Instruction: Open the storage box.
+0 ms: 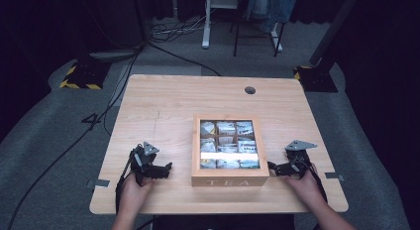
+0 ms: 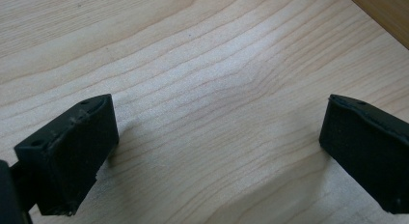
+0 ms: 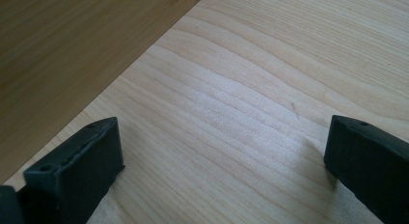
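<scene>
The left claw (image 1: pixel 166 169) rests low on the wooden surface (image 1: pixel 163 101) near its front edge, held in the person's left hand (image 1: pixel 132 188). Its jaws stand wide apart with bare wood between them; nothing is held. In the left gripper view the left claw (image 2: pixel 217 156) shows the same spread, with a darker wooden corner of the tea box (image 2: pixel 386 11) at upper right.

The right claw (image 1: pixel 271 168) sits at matching depth on the other side, held in the right hand (image 1: pixel 304 185). Its jaws are likewise fully spread and empty. In the right gripper view the right claw (image 3: pixel 222 171) faces open wood grain, and the side wall of the tea box (image 3: pixel 72 50) runs along the upper left, near one jaw but apart from it.

The tea box (image 1: pixel 230 180) stands between the two claws, just beside each (front wall lettered TEA). Its lid is a window over a grid of compartments filled with tea bags (image 1: pixel 228 143).

Farther back, the surface has a round hole (image 1: pixel 250 90) near its far edge. Beyond it, cables (image 1: pixel 168 29) lie on the grey floor (image 1: pixel 44 126).
</scene>
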